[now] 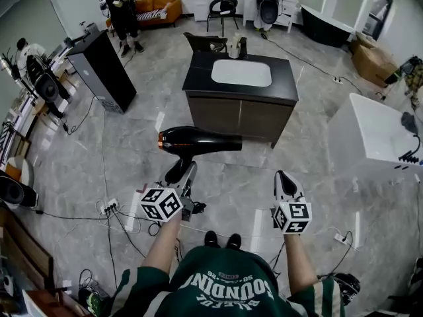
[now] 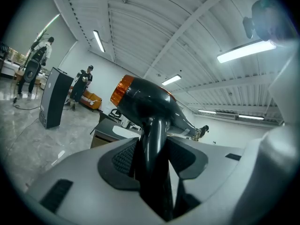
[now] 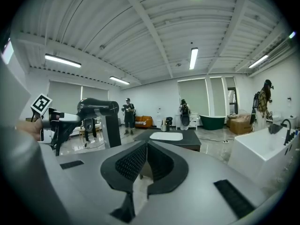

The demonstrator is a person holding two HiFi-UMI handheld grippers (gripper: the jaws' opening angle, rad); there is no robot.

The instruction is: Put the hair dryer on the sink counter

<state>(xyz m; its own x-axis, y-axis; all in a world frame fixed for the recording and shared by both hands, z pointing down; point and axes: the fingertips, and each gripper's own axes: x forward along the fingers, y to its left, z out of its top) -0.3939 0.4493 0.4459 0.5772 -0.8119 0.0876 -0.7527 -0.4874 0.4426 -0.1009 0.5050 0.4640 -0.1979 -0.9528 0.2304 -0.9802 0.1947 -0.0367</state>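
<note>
A black hair dryer [image 1: 198, 140] with an orange rear ring hangs in the air in front of me, nozzle pointing right. My left gripper [image 1: 185, 175] is shut on its handle from below. In the left gripper view, both pads [image 2: 123, 158] press the black handle [image 2: 152, 144], and the dryer body [image 2: 145, 102] rises above them. My right gripper [image 1: 285, 182] stays to the right with nothing in it, its pads [image 3: 133, 161] meeting at the tips. The dark sink counter [image 1: 198, 78] with a white basin stands further ahead on the floor, also seen from the right gripper [image 3: 193, 143].
Cups and a dark thing [image 1: 234, 45] stand at the counter's back edge. A tall black cabinet [image 1: 102, 68] is to the left, a white tub [image 1: 370, 134] to the right. Cables and a power strip [image 1: 109, 207] lie on the grey floor near my feet. People [image 1: 122, 8] stand at the back.
</note>
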